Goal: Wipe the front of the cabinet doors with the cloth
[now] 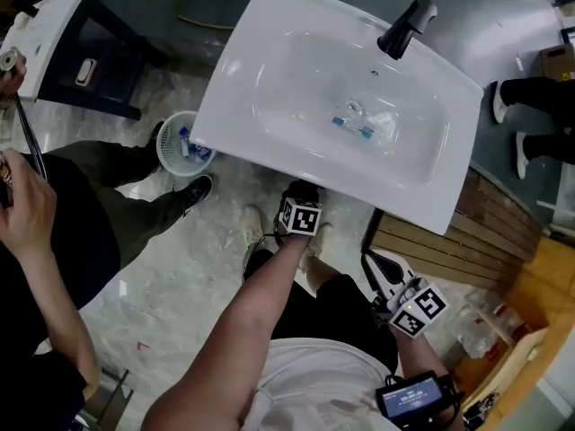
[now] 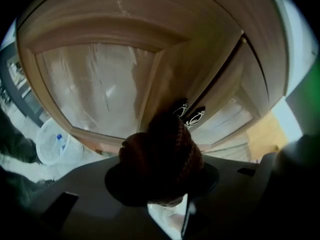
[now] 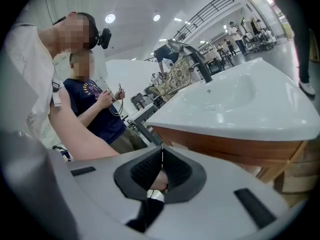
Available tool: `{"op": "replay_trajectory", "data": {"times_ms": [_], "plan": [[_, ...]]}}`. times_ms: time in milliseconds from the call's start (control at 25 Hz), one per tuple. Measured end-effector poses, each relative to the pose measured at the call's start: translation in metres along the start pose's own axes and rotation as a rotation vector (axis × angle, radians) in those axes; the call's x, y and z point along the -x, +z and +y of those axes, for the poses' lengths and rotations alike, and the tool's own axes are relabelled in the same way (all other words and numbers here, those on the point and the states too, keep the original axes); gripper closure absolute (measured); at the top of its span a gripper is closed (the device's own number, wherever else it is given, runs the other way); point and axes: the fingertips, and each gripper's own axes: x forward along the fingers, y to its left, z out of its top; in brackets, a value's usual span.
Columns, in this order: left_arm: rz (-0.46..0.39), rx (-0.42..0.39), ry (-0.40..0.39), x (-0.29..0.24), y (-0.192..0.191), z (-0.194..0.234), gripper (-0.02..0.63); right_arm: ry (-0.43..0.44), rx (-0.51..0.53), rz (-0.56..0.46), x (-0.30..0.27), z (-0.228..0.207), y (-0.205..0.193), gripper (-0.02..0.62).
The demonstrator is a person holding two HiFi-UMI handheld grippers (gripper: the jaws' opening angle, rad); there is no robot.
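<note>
Wooden cabinet doors (image 2: 100, 89) under the white sink (image 1: 235, 57) are faced by a dark brown cloth (image 2: 162, 154), which is clamped in the left fingers (image 2: 117, 181) near the door seam. The right fingers (image 3: 145, 171) are pressed together on nothing.

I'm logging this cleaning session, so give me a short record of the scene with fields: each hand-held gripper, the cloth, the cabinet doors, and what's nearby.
left hand-held gripper: shut on the dark brown cloth, pointed at the cabinet doors
right hand-held gripper: shut, empty, low and away from the doors
cloth: bunched, in front of the door handles; contact with the wood cannot be told
cabinet doors: wooden, under the white sink
nearby: white basket on the floor
</note>
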Motion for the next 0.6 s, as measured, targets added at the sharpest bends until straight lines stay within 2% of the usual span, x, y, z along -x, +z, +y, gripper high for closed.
{"op": "replay_trajectory", "data": {"times_ms": [120, 280, 400, 600], "plan": [[0.012, 0.070, 0.001, -0.008, -0.005, -0.010, 0.445, 0.015, 0.001, 0.004, 0.003, -0.006, 0.003, 0.581], [0.010, 0.105, -0.019, -0.017, -0.009, -0.033, 0.446, 0.032, 0.002, 0.016, 0.012, -0.018, 0.001, 0.581], [-0.013, 0.156, 0.009, -0.021, -0.006, -0.041, 0.446, 0.041, 0.003, 0.022, 0.018, -0.028, 0.000, 0.581], [-0.054, 0.165, 0.045, -0.016, -0.003, -0.044, 0.446, 0.066, -0.001, 0.031, 0.026, -0.038, 0.001, 0.581]]}}
